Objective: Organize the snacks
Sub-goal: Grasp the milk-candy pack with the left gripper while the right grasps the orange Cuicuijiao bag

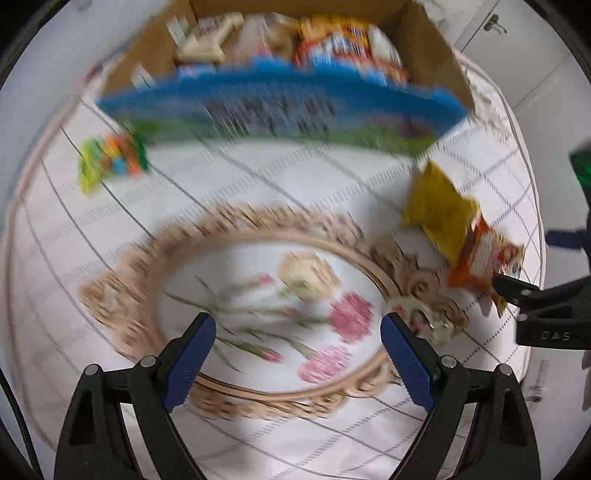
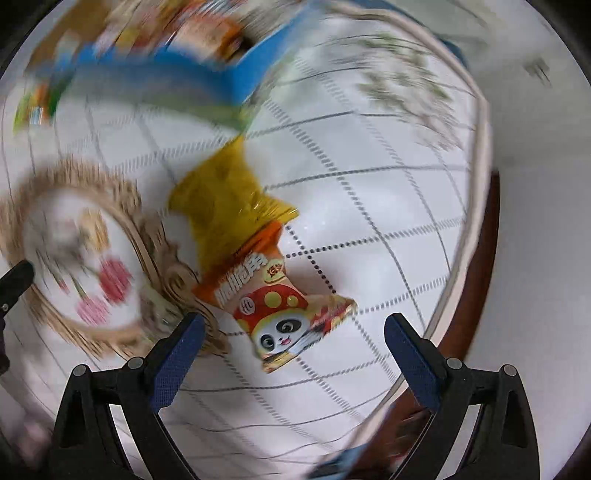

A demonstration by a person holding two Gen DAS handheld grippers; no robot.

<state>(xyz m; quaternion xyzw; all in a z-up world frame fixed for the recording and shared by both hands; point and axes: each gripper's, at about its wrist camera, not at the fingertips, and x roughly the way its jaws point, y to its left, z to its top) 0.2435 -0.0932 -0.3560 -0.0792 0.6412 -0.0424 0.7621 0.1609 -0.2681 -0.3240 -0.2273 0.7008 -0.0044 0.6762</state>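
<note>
Round table (image 2: 369, 206), white gridded cloth; crinkly orange packet (image 2: 280, 302) overlaps glossy yellow one (image 2: 225, 192); left hand-held gripper (image 1: 299, 354) and right hand-held gripper (image 2: 293, 354) open, empty.

This looks like a home, most likely a dining corner. A round table (image 2: 476, 236) with a dark wooden edge carries a white tablecloth (image 1: 280, 177) printed with a grey grid. A woven-rimmed placemat (image 1: 258, 306) embroidered with pink flowers lies near the table's middle. Toward the far edge stands an open cardboard box (image 1: 424, 40) full of snack packets. Loose snack packets lie on the cloth. Past the table are pale cabinet doors with a small metal handle (image 1: 493, 24).
</note>
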